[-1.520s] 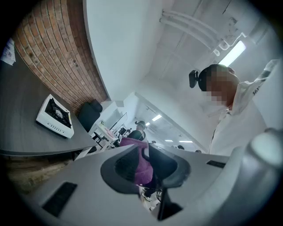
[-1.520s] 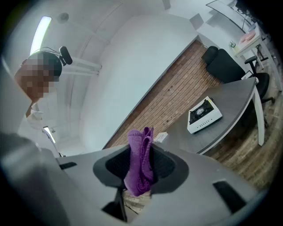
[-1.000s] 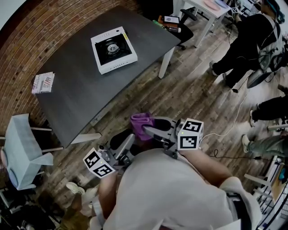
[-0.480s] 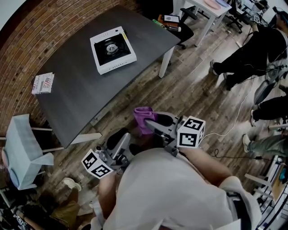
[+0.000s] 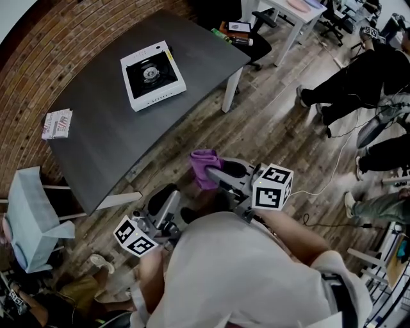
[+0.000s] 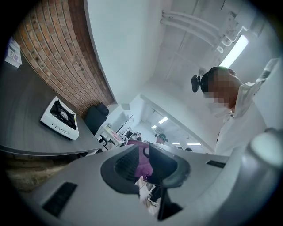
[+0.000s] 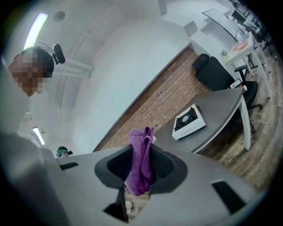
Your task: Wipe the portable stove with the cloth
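The white portable stove (image 5: 152, 75) with its black burner sits on the dark grey table (image 5: 115, 141), far from both grippers. My right gripper (image 5: 214, 173) hangs over the wooden floor in front of the table, shut on a purple cloth (image 5: 204, 168). In the right gripper view the cloth (image 7: 140, 163) stands bunched between the jaws of the gripper (image 7: 140, 150), with the stove (image 7: 189, 121) far beyond. My left gripper (image 5: 168, 200) is lower left, close to my body. Its jaws (image 6: 142, 159) hold nothing and show a narrow gap; the stove (image 6: 60, 118) lies far left.
A small printed packet (image 5: 57, 123) lies near the table's left edge. A pale chair (image 5: 32, 211) stands left of the table, a black office chair (image 5: 253, 41) and a white desk (image 5: 298, 13) beyond it. People (image 5: 349, 70) and cables occupy the floor at right.
The view has shifted, so table and stove sit slightly further left and lower. The right gripper keeps the cloth; the left gripper's cube has dropped a little.
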`<state>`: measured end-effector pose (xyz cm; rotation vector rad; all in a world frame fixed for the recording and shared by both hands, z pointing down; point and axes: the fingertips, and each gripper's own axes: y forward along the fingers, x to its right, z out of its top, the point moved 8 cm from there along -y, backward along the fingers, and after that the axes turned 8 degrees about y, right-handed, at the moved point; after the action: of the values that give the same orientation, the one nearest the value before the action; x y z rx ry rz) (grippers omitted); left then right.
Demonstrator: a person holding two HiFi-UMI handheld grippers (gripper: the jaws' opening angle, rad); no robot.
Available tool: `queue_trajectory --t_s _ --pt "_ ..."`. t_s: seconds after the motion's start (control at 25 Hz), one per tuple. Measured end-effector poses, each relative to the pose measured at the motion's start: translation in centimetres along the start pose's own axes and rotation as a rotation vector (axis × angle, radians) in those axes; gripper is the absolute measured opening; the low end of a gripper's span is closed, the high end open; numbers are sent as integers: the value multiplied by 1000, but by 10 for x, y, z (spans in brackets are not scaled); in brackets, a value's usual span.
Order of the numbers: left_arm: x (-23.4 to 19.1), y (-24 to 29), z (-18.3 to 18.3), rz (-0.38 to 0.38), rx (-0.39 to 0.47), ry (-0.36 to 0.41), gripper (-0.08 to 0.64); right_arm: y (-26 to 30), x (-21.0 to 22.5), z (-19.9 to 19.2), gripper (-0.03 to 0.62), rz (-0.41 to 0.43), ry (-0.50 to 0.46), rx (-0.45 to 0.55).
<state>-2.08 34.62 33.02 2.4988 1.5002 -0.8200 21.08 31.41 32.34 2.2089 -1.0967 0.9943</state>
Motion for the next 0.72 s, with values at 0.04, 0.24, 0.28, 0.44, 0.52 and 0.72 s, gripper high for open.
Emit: queue_trajectory --t_s 0.04,0.24,0.28,0.44,0.52,0.72 --pt "0 2 0 6 2 1 75 -3 1 3 95 -10 -26 6" --pt "2 13 -5 48 -8 10 75 -16 13 15 95 -27 -63 0" --pt "2 16 -6 57 -14 14 75 -18 17 17 95 -25 -48 1" --pt "3 27 -11 79 -16 14 75 -28 34 25 95 -39 -2 9" --pt "6 31 -14 91 -17 11 75 -33 40 28 97 -47 -2 3" --pt "13 38 -23 114 -11 11 75 -45 52 31 101 -51 -22 -19"
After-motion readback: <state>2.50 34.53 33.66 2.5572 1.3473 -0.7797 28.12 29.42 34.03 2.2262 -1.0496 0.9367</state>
